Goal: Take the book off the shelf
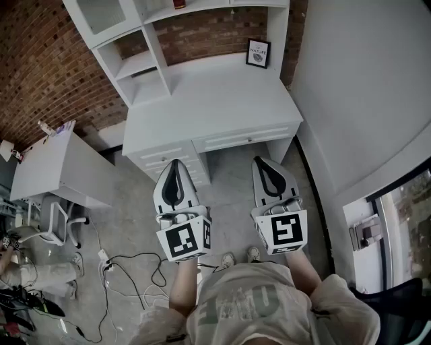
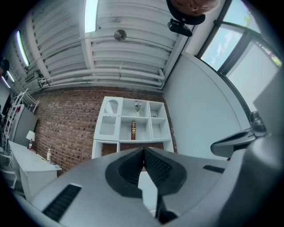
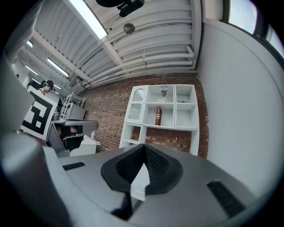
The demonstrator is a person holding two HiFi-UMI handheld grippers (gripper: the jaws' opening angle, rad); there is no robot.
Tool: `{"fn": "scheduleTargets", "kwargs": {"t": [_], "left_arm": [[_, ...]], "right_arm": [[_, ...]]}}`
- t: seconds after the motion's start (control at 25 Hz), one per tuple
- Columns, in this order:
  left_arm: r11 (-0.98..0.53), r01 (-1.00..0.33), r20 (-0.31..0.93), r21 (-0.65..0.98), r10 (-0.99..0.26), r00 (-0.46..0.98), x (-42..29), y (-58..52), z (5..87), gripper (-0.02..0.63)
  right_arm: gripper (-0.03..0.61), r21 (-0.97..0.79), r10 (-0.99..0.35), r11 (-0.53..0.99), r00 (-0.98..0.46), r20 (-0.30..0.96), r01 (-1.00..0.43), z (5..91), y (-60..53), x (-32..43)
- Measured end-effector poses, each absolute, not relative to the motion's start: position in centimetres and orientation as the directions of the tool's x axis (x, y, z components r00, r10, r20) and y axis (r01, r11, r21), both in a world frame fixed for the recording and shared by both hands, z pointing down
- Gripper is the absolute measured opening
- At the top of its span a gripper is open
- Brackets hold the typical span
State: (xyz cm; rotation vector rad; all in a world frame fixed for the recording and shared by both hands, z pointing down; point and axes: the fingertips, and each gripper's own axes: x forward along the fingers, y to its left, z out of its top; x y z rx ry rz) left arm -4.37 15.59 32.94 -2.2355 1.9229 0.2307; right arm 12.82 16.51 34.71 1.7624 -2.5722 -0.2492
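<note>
A dark red book point(image 2: 133, 130) stands upright, alone, in the middle compartment of the white shelf unit point(image 2: 151, 126) against the brick wall. The right gripper view shows the same book point(image 3: 158, 116) far ahead. In the head view only the book's red lower end point(image 1: 178, 3) shows at the top edge. My left gripper point(image 1: 174, 166) and right gripper point(image 1: 262, 162) hang side by side in front of the white desk point(image 1: 202, 101), well short of the shelf. Both are shut with nothing between the jaws; the pad tips meet in the left gripper view point(image 2: 143, 150) and the right gripper view point(image 3: 144, 147).
A framed picture point(image 1: 258, 52) stands at the desk's back right. A small vase point(image 2: 138, 106) sits in the compartment above the book. A white side table point(image 1: 60, 168), a chair point(image 1: 57, 222) and floor cables point(image 1: 128, 269) are at the left; a white wall point(image 1: 363, 87) is at the right.
</note>
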Motion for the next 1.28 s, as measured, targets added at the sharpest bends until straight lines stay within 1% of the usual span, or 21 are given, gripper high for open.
{"fn": "scheduleTargets", "kwargs": {"t": [0.24,0.44,0.6,0.8,1.12,1.28], "left_arm": [[-0.141,-0.989,-0.236,-0.054,-0.960,0.150,-5.1,15.5,33.2,0.012],[-0.137,-0.990,-0.220,-0.032,-0.965,0.141,-6.2,15.6,33.5,0.012],[-0.143,-0.990,-0.209,-0.019,-0.967,0.144,-6.9,15.8,33.9,0.012],[-0.166,-0.986,-0.189,0.003,-0.968,0.163,-8.2,15.7,34.9,0.012],[-0.238,-0.971,-0.194,0.015,-0.953,0.230,-9.7,15.4,34.5,0.012],[-0.238,-0.971,-0.194,0.032,-0.954,0.227,-11.7,14.9,34.8,0.012]], "right_arm": [[0.014,0.158,-0.937,0.330,-0.343,-0.066,-0.931,35.4,16.3,12.7],[0.014,0.190,-0.925,0.359,-0.375,-0.057,-0.914,35.1,16.9,11.0],[0.014,0.161,-0.923,0.364,-0.378,-0.072,-0.917,35.2,17.4,10.4],[0.014,0.179,-0.916,0.380,-0.396,-0.061,-0.907,35.4,17.7,8.5],[0.014,0.177,-0.934,0.343,-0.355,-0.038,-0.922,36.4,17.9,6.9],[0.014,0.153,-0.951,0.305,-0.310,-0.011,-0.940,37.5,18.2,7.0]]}}
